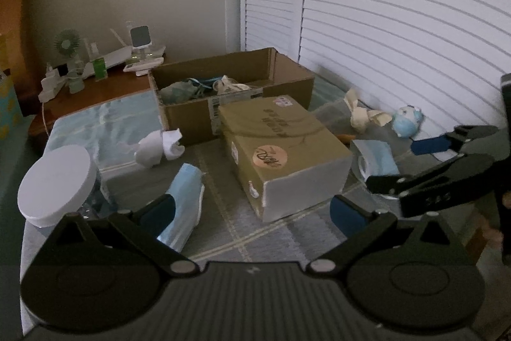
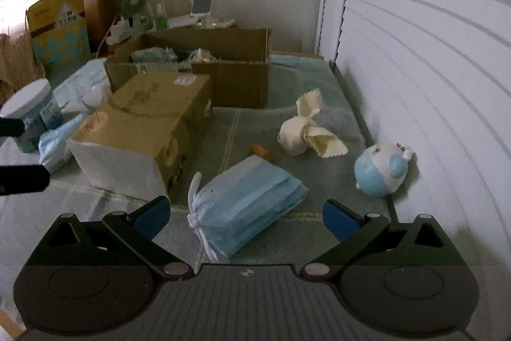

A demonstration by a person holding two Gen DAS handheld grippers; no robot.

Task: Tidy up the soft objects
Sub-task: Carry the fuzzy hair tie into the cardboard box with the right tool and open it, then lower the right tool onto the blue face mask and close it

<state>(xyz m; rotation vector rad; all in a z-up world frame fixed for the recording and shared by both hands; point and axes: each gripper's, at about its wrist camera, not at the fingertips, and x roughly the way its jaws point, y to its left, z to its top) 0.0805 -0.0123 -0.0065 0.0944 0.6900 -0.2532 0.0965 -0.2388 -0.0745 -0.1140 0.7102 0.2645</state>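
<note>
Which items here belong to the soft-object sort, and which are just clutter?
Job:
- mask stack between the right gripper's open fingers
- second mask stack by the left gripper
- cream cloth
- white cloth
- plush toy
- open box, already holding soft things

Lying about:
- closed box
- white-lidded jar
- small fan

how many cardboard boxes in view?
2. The open box sits at the back, soft items inside. The closed box lies in front of it, touching its front wall. None others visible.
</note>
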